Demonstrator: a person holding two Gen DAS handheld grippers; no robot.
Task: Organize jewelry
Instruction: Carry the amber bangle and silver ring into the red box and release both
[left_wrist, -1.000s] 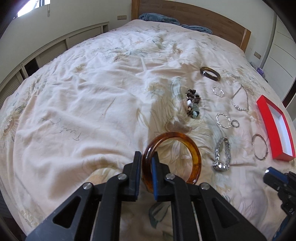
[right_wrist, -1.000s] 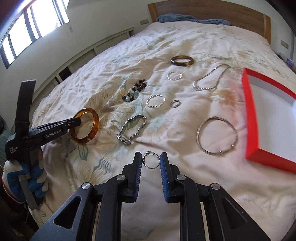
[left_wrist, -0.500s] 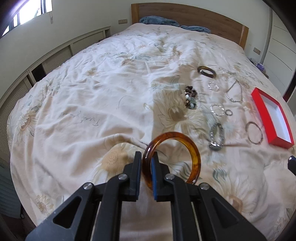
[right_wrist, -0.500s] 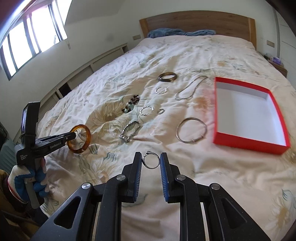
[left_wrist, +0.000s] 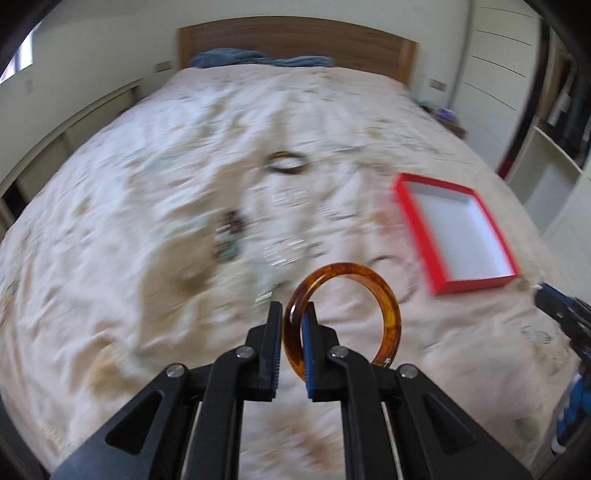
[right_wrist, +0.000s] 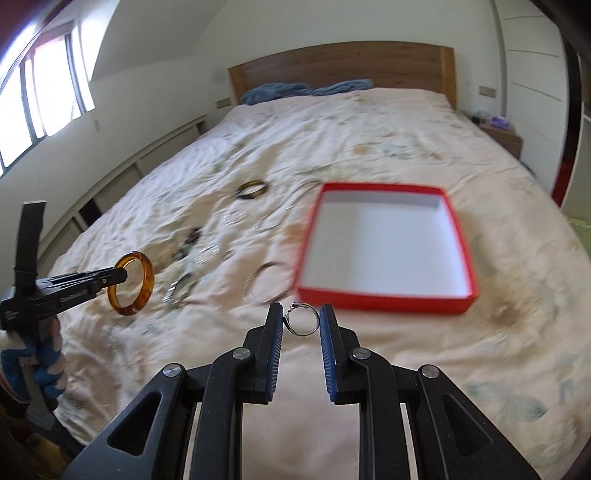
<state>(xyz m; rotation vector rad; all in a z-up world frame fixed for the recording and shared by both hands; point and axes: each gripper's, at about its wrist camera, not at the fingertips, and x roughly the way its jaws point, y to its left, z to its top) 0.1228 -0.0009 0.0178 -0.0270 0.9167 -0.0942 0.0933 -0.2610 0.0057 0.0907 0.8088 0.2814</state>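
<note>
My left gripper (left_wrist: 292, 314) is shut on an amber bangle (left_wrist: 388, 302) and holds it in the air above the bed; it also shows at the left of the right wrist view (right_wrist: 146, 273). My right gripper (right_wrist: 301, 314) is shut on a small silver ring (right_wrist: 302, 321), held above the bed just in front of the red box's near wall. The red box (right_wrist: 384, 297) with a white floor lies open on the bedspread; it also shows in the left wrist view (left_wrist: 476, 284). Both views are blurred by motion.
Several pieces lie on the floral bedspread left of the box: a dark bangle (right_wrist: 252, 189), silver bracelets (right_wrist: 266, 280), a bead bracelet (right_wrist: 190, 240). A wooden headboard (right_wrist: 343, 66) and blue pillows stand at the far end. Cabinets stand at the right.
Both grippers have lifted and swung right toward the red box, each still holding its piece. The box now sits more central in both views.
</note>
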